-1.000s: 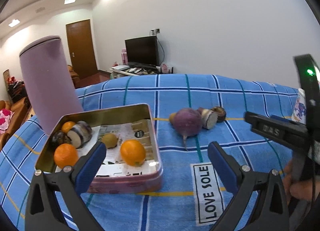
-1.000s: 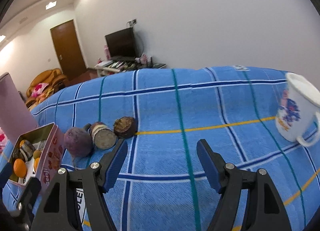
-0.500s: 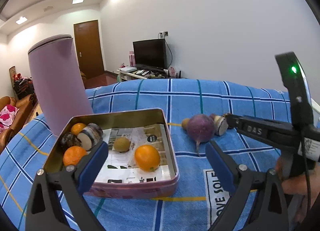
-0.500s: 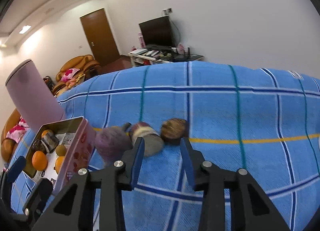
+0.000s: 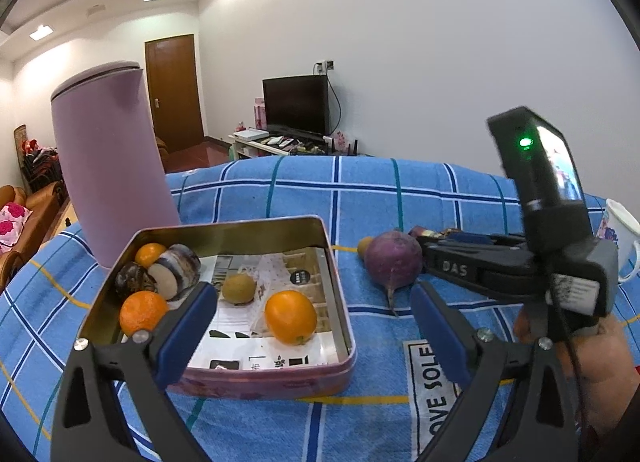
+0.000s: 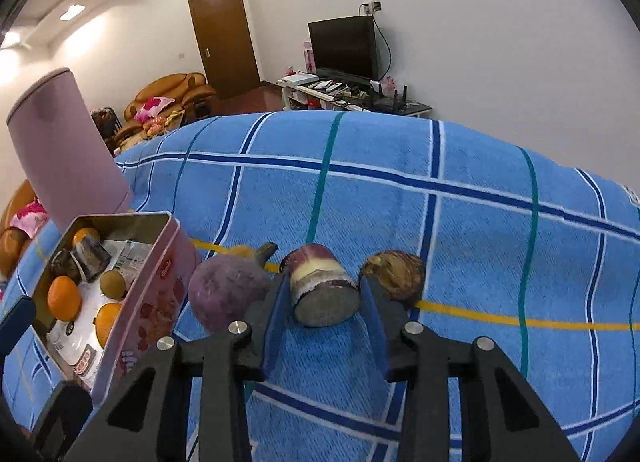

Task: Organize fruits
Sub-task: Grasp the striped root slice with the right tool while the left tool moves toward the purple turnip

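Note:
An open pink tin (image 5: 334, 282) on the blue checked cloth holds two oranges (image 5: 290, 322), a kiwi (image 5: 239, 289) and cut purple pieces (image 5: 176, 272). My left gripper (image 5: 310, 298) hovers open over the tin's front edge, holding nothing. To the tin's right lie a round purple root (image 6: 226, 294), a cut purple-skinned piece (image 6: 324, 290) and a brown piece (image 6: 396, 272). My right gripper (image 6: 324, 296) is low on the cloth with the cut piece between its blue pads (image 6: 276, 310), which lie against its sides. Its jaws are opening slightly.
A tall lilac canister (image 5: 112, 158) stands behind the tin's far left corner. A white mug (image 5: 618, 234) sits at the far right. A small yellow fruit (image 5: 364, 246) lies behind the purple root. A "LOVE SOLE" label (image 5: 428, 394) is sewn into the cloth near me.
My right gripper has swung left and forward from the bare cloth to the cut purple piece, and its jaws have narrowed around it. The left gripper has hardly moved.

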Motion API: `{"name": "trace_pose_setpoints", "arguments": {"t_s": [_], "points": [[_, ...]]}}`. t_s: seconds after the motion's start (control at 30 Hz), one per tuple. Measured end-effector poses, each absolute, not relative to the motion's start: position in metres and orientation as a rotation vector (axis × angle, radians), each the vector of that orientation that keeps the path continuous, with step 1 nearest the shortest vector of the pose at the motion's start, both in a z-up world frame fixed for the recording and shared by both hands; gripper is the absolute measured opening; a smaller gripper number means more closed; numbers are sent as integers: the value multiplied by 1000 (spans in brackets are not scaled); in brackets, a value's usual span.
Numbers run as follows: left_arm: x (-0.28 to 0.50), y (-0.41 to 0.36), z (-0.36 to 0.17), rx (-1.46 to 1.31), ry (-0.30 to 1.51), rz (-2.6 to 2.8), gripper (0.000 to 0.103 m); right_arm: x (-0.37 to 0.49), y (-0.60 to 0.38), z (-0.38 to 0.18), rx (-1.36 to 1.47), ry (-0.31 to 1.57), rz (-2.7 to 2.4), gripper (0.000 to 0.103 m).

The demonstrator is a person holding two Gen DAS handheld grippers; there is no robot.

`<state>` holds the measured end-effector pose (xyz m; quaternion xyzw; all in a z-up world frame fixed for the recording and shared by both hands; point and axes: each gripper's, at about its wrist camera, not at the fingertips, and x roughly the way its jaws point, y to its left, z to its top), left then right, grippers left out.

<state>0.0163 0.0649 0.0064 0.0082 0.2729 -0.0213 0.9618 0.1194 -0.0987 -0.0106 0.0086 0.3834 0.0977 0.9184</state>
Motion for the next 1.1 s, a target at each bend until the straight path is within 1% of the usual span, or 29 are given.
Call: {"name": "trace_pose_setpoints", "arguments": {"t_s": [0.3, 0.43, 0.6, 0.9, 0.97, 1.03, 1.1], "points": [[17, 64, 6, 23, 557, -41, 99, 138, -100, -11, 13, 829, 244, 42], [16, 66, 10, 27, 540, -27, 99, 142, -93, -7, -62, 878, 283, 40], [20, 68, 11, 11, 547, -24, 99, 127, -89, -11, -131, 857, 272, 41], [24, 71, 9, 12, 560, -20, 99, 139, -73, -25, -242, 876, 233, 40], [24, 69, 11, 16, 557, -28, 99, 134, -78, -24, -207, 867, 232, 40], [25, 66, 14, 23, 552, -34, 95, 126, -93, -16, -115, 839, 232, 40], [29, 59, 20, 27, 542, -45, 95, 117, -106, -8, -47, 807, 228, 40]]}}
